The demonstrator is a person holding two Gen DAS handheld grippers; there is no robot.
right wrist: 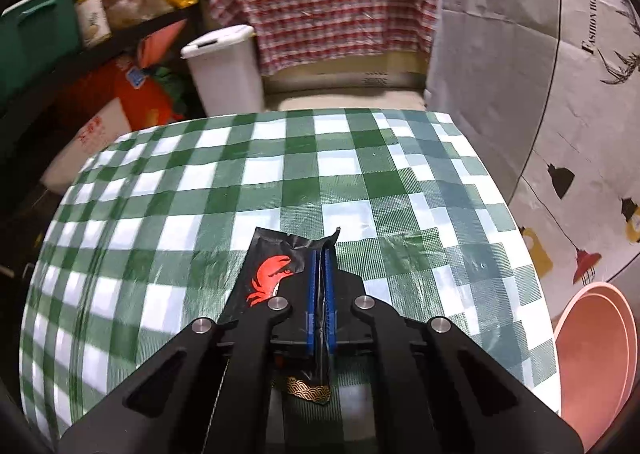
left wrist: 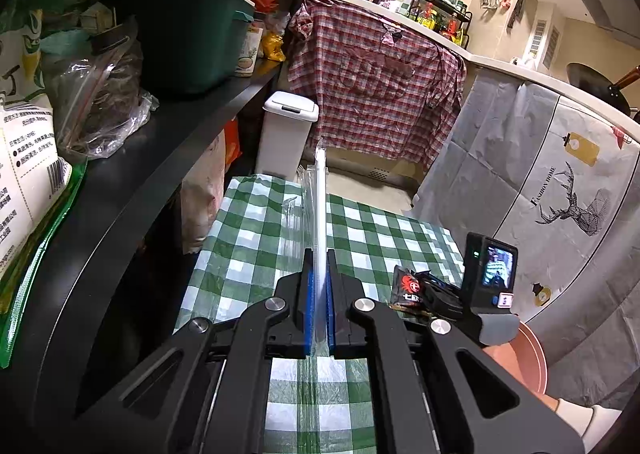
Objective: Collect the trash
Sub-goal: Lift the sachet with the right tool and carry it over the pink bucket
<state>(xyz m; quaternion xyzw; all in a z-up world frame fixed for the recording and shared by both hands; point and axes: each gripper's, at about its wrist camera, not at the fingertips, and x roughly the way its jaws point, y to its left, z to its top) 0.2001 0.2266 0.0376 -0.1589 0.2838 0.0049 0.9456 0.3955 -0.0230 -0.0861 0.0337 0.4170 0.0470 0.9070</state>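
Left wrist view: left gripper (left wrist: 319, 254), lower centre, fingers clamped on a clear plastic bag (left wrist: 316, 193) that stands on edge above the checked tablecloth (left wrist: 248, 246). White bin (left wrist: 287, 133) sits mid-frame beyond the table.

Right wrist view: right gripper (right wrist: 322, 254), lower centre, fingers pinched on a black wrapper (right wrist: 276, 258) (red crab print) over the tablecloth. Pink basin (right wrist: 592, 354) at lower right.

"FASHION HOME" on the grey deer-print sheet (left wrist: 560, 189); partly legible Chinese characters on the black crab wrapper (left wrist: 408, 288)
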